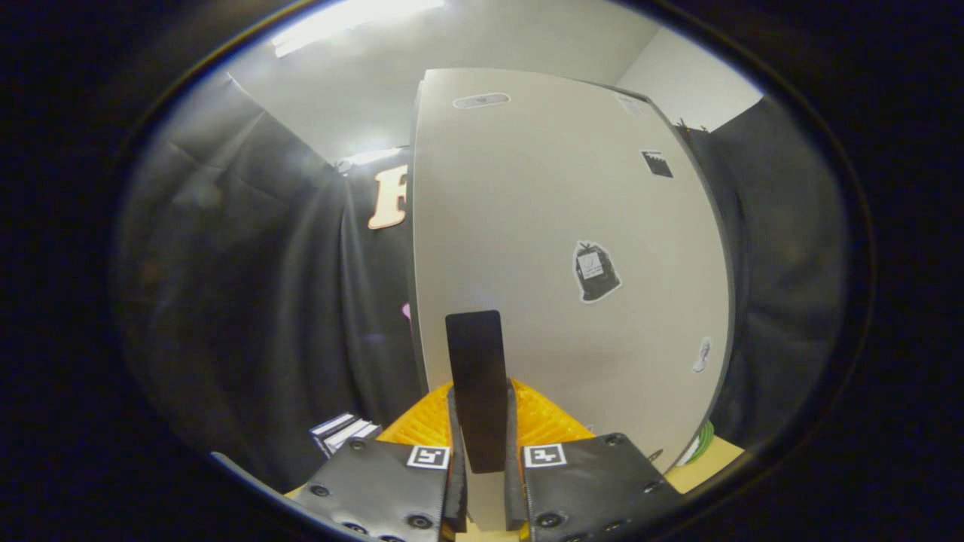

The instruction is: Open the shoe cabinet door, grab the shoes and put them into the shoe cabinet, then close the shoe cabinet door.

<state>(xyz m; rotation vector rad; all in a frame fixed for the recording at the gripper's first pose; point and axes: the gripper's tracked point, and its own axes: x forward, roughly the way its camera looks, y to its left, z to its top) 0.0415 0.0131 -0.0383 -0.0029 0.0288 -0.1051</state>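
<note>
hand-held gripper (483,444) clamping door handle (474,376)

Pale beige cabinet door (542,226), black handle (476,388), black-and-white stickers (596,271).

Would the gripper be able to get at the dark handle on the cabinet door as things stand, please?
Probably yes: the gripper already has the dark handle between its fingers, which appear to press on it, against the pale cabinet door, with nothing in between.
</note>
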